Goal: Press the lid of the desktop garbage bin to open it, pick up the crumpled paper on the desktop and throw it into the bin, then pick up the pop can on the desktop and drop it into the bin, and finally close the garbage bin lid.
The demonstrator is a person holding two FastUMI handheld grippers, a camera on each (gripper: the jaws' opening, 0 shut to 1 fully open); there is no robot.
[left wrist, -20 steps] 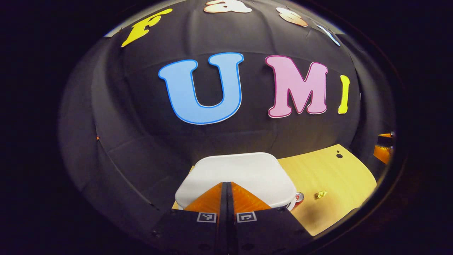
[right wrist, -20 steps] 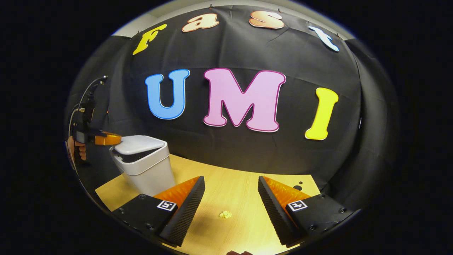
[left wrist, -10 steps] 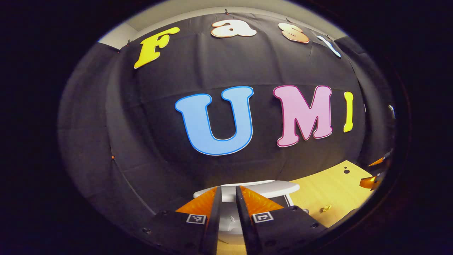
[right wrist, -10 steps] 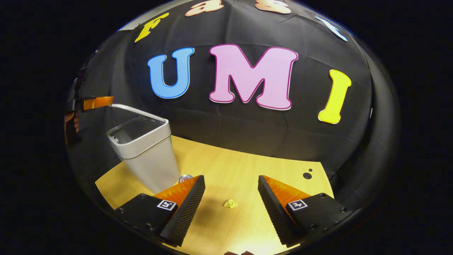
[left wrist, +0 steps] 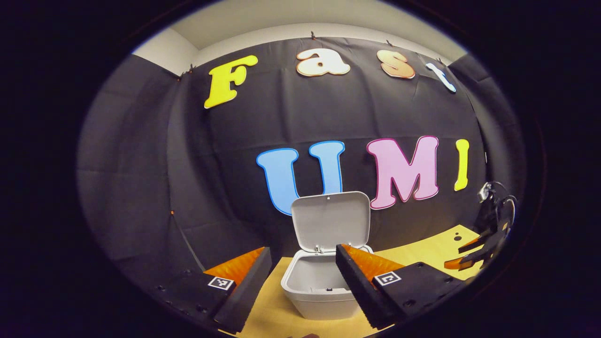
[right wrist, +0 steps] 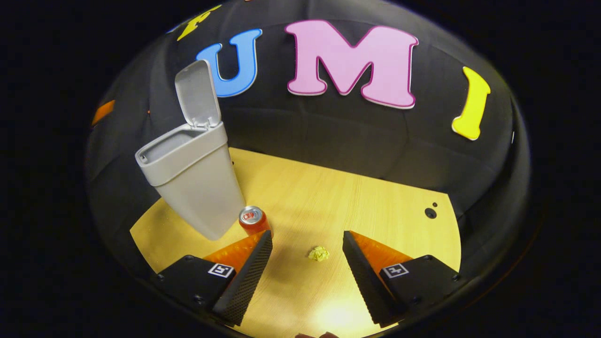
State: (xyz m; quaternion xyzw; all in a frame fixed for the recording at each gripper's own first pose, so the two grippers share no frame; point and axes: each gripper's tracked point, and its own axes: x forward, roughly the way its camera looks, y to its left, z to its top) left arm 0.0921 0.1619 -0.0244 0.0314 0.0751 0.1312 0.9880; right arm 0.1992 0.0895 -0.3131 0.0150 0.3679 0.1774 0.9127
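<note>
Lid (left wrist: 330, 219) now stands upright at the back of the garbage bin (right wrist: 193, 180), where half a second ago it was only part-raised and a second ago your left gripper (left wrist: 300, 277) was pressing it shut, so the opening step looks done. You have drawn that gripper back and spread its fingers apart; they hold nothing, with the open mouth of the bin between them in the left gripper view. Your right gripper (right wrist: 307, 263) has dropped lower over the desk (right wrist: 357, 197), fingers wide apart and empty, and the crumpled paper (right wrist: 319, 253) lies on the desk just ahead, between them. That is your next pick. The pop can (right wrist: 252, 219) stands upright just beside the bin's base, seemingly touching your right gripper's left finger, though the angle makes that hard to judge.
</note>
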